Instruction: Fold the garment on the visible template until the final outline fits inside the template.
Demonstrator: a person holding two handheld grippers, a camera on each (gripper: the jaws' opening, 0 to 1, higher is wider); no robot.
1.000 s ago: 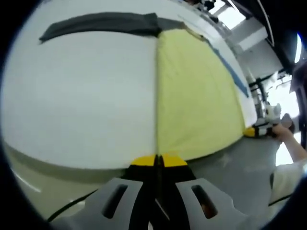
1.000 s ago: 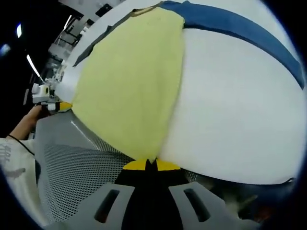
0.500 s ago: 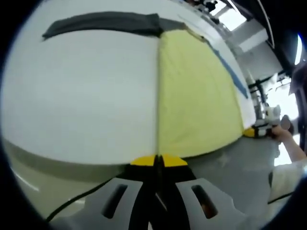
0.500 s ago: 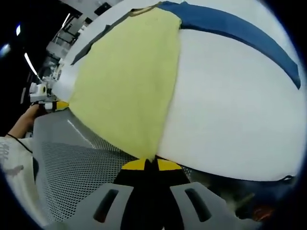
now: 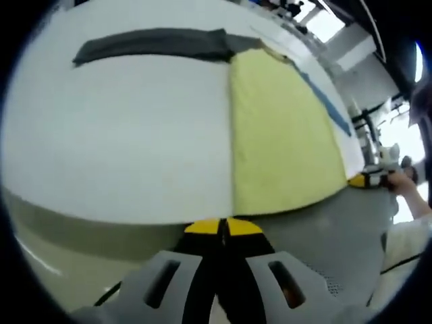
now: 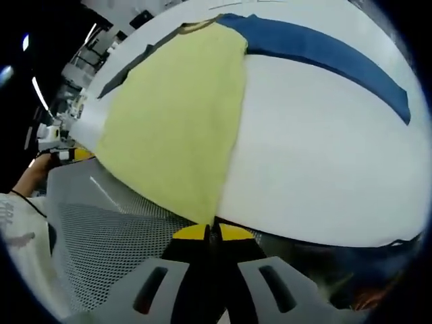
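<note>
We have the left gripper with jaws pressed together, at the near left corner of the flat pale yellow garment; whether cloth is pinched between the tips we cannot tell. Right gripper likewise pressed together, at the garment's near right corner, pinch unclear too. Garment lies spread on the white table, its near hem along the table's near edge. Dark grey strip runs along the far left side, blue strip along the far right, probably template marks. Grey mesh seat sits below the near edge. Step looks like the start of the first fold. Next move calls for lifting both near corners together and carrying the hem toward the far edge, evenly.
</note>
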